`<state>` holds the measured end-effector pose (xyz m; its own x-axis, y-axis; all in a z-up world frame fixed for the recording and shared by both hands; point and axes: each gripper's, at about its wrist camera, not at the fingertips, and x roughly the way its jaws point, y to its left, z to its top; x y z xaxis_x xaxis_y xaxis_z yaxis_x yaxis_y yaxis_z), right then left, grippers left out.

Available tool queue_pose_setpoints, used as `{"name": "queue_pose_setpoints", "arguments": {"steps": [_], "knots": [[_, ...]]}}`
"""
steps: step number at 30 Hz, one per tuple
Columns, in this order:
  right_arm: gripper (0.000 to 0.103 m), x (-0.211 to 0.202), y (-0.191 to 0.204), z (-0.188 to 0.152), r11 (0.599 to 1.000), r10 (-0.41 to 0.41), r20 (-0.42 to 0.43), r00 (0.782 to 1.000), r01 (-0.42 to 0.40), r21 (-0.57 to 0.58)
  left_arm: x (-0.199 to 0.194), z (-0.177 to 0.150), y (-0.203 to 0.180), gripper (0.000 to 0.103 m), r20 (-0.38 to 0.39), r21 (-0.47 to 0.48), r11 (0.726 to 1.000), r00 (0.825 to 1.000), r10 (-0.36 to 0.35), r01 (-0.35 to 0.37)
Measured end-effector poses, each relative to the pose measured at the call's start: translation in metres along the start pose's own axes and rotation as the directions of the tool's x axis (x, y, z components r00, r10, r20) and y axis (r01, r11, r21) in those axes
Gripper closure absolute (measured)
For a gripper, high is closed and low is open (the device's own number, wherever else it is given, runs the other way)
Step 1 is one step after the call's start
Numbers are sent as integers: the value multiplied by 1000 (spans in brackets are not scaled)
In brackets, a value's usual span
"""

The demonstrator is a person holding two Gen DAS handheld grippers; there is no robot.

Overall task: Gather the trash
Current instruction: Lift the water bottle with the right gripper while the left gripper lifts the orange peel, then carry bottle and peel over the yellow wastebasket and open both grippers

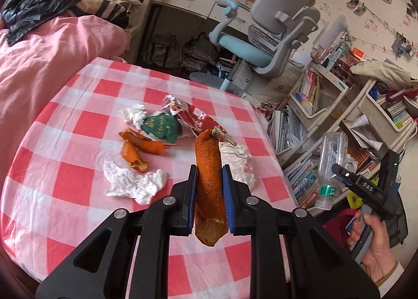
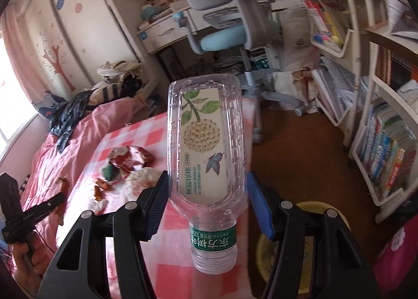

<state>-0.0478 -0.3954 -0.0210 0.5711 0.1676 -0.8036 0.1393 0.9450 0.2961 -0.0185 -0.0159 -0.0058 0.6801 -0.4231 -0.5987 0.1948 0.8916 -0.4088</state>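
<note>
We see a long strip of orange peel (image 1: 209, 184) with a stem at its tip standing upright at lower centre. Behind it on the checked worktop (image 1: 78, 194) lie two curled peel pieces (image 1: 138, 148), crumpled white tissues (image 1: 133, 181), a green wrapper (image 1: 162, 128) and a red torn packet (image 1: 190, 116). An empty clear bottle (image 2: 206, 158), neck towards the camera, fills the centre of the right view.

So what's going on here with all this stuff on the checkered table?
A person is clearing trash with a handheld gripper in each hand. The left gripper is clamped on a long strip of orange peel. The right gripper holds an empty plastic bottle, neck toward the camera, beyond the table's edge. More peel pieces, crumpled tissues and wrappers lie on the table.
</note>
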Motion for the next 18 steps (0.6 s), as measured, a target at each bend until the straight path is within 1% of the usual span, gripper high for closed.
{"name": "queue_pose_setpoints", "arguments": {"steps": [3,4,5,6,7,8,10,13,15,18], "knots": [[44,13,-29,-15,997,-62,-101,993,66,33,5,-9,-24,85,-16,24,999,999,-35,35],[41,19,-39,-21,995,-82,-146,986,90,50,8,-12,-34,85,-24,34,998,999,-46,47],[38,23,-46,-24,991,-103,-173,979,115,63,11,-16,-44,85,-34,47,997,998,-58,59],[34,23,-53,-27,987,-125,-185,975,140,73,14,-19,-53,85,-43,57,996,997,-66,68],[34,20,-58,-26,984,-137,-179,974,154,85,16,-23,-63,85,-53,70,994,996,-75,78],[33,15,-62,-24,983,-137,-159,978,154,103,20,-27,-74,85,-65,84,992,994,-86,91],[28,2,-67,-18,981,-122,-106,987,137,141,29,-37,-95,85,-91,108,987,990,-107,117],[28,-18,-67,-6,980,-94,-7,996,94,175,47,-56,-131,85,-135,136,978,981,-138,156],[26,-33,-64,1,981,-84,70,994,70,182,63,-68,-156,85,-167,143,972,973,-160,184],[26,-46,-68,8,979,-69,159,985,37,200,91,-82,-197,85,-206,147,965,961,-185,217]]}}
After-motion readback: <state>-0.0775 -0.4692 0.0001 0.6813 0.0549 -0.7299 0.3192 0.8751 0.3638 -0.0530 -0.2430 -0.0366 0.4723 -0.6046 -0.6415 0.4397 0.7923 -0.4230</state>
